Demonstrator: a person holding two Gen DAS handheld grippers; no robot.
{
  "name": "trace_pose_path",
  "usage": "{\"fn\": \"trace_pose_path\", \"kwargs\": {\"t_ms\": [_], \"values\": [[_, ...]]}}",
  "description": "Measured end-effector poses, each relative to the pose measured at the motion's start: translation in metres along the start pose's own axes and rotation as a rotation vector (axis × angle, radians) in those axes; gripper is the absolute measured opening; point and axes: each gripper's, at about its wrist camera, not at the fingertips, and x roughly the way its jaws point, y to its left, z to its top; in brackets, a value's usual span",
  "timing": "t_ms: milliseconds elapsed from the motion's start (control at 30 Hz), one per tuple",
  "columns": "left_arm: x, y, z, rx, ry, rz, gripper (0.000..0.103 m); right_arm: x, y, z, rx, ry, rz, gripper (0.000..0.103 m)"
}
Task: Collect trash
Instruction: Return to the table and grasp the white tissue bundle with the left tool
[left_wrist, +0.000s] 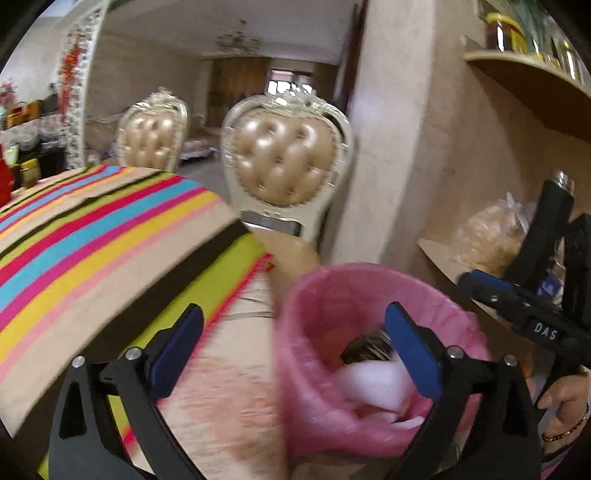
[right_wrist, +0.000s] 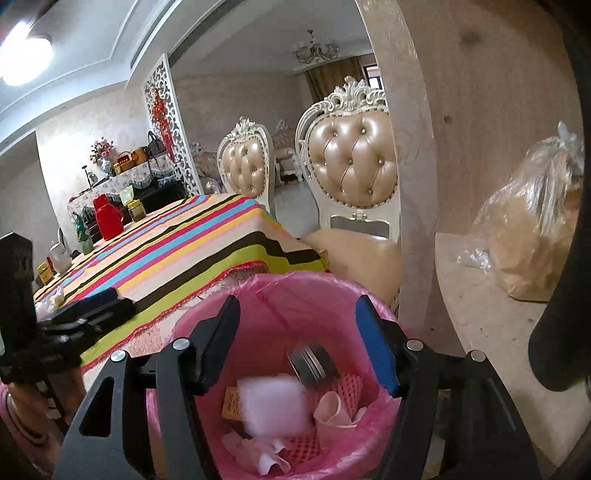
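A bin with a pink liner stands beside the table corner, and both grippers hover over it. My right gripper is open above its mouth, nothing between the blue pads. Inside lie a blurred white foam block, a metal-lidded jar, pink foam netting and crumpled tissue. My left gripper is wide open and empty, its right finger over the bin, its left finger over the tablecloth edge. My right gripper's fingers reach in from the right.
The table under a striped cloth lies left of the bin, with a red jug, jars and a small pale wad. Two padded chairs stand behind. A shelf with a plastic bag is on the right.
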Motion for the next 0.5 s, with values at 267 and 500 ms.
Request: {"fn": "trace_pose_path", "kwargs": {"t_ms": [267, 500], "values": [[-0.071, 0.064, -0.012, 0.023, -0.069, 0.199, 0.098, 0.001, 0.057, 0.008, -0.088, 0.003, 0.07, 0.063], [-0.139, 0.128, -0.03, -0.011, -0.102, 0.358, 0.098, 0.028, 0.156, 0.006, -0.194, 0.054, 0.201, 0.065]]}}
